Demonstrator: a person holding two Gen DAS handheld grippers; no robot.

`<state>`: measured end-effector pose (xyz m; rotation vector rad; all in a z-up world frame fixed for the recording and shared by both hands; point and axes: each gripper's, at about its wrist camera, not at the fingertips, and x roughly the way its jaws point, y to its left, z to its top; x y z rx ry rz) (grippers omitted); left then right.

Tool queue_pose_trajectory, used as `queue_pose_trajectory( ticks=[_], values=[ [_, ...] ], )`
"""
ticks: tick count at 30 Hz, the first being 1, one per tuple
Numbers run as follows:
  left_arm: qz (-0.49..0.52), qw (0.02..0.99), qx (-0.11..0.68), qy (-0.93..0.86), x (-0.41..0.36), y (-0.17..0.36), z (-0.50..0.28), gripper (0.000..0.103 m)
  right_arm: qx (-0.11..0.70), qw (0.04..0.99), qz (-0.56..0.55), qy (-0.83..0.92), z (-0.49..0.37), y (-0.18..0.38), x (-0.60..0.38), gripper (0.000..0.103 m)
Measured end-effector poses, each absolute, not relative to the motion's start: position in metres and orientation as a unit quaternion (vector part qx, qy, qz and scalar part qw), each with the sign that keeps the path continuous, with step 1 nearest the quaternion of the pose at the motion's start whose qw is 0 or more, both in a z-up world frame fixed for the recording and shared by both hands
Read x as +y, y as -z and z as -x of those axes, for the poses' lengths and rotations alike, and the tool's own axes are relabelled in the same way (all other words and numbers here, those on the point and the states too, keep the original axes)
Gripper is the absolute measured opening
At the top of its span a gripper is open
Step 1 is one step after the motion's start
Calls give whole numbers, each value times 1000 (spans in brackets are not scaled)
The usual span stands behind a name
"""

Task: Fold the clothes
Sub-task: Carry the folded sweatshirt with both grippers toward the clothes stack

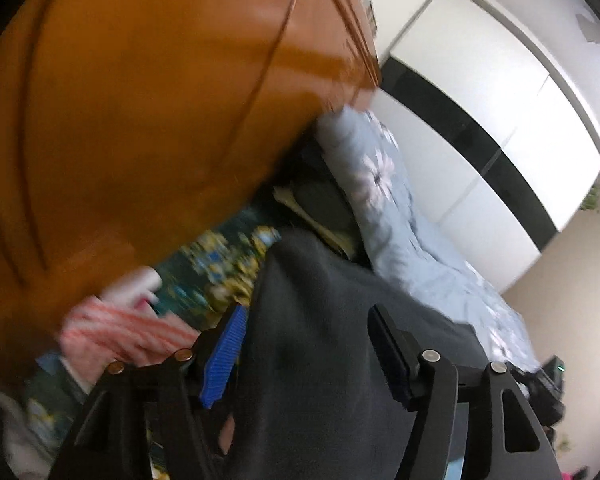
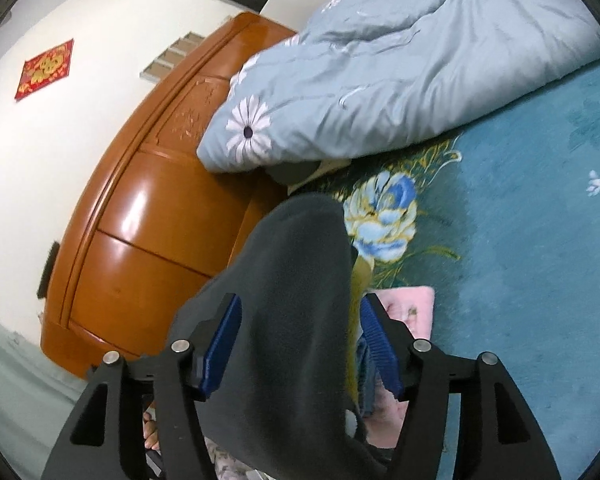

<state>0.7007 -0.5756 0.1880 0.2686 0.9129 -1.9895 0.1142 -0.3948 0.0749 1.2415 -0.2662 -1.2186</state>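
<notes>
A dark grey fleece garment (image 1: 308, 380) runs up between the fingers of my left gripper (image 1: 307, 309), whose jaws stand wide apart and open; this view is blurred by motion. In the right wrist view the same grey garment (image 2: 292, 260) fills nearly the whole gap of my right gripper (image 2: 302, 298), also spread wide and open, with a slim gap left at the right blue pad (image 2: 380, 344). The cloth's lower part is hidden under both gripper bodies.
An orange wooden headboard (image 2: 148, 240) stands close on the left. A light blue flowered quilt (image 2: 380, 80) is piled on the teal floral bed sheet (image 2: 520, 240). A pink folded item (image 2: 412, 304) and a pink striped cloth (image 1: 120, 328) lie nearby. White wardrobe doors (image 1: 480, 120) stand beyond.
</notes>
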Motion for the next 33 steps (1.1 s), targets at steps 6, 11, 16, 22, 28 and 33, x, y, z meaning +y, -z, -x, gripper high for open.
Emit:
queue_pose_trajectory(
  ticks=[6, 11, 16, 22, 28, 33],
  values=[
    [-124, 443, 328, 825, -553, -210, -684, 71, -86, 625, -478, 611, -109, -107, -376, 64],
    [-192, 426, 262, 844, -533, -207, -628, 71, -11, 663, -381, 644, -162, -138, -378, 64],
    [-227, 414, 228, 852, -521, -198, -585, 71, 83, 715, -319, 617, -233, -151, -394, 64],
    [-236, 406, 245, 848, -527, -182, -571, 71, 145, 725, -289, 608, -271, -135, -402, 64],
    [-248, 405, 247, 845, -531, -165, -562, 78, 143, 716, -328, 599, -266, -108, -411, 65],
    [-271, 420, 216, 839, -523, -166, -551, 82, 146, 710, -332, 604, -267, -116, -408, 65]
  ],
)
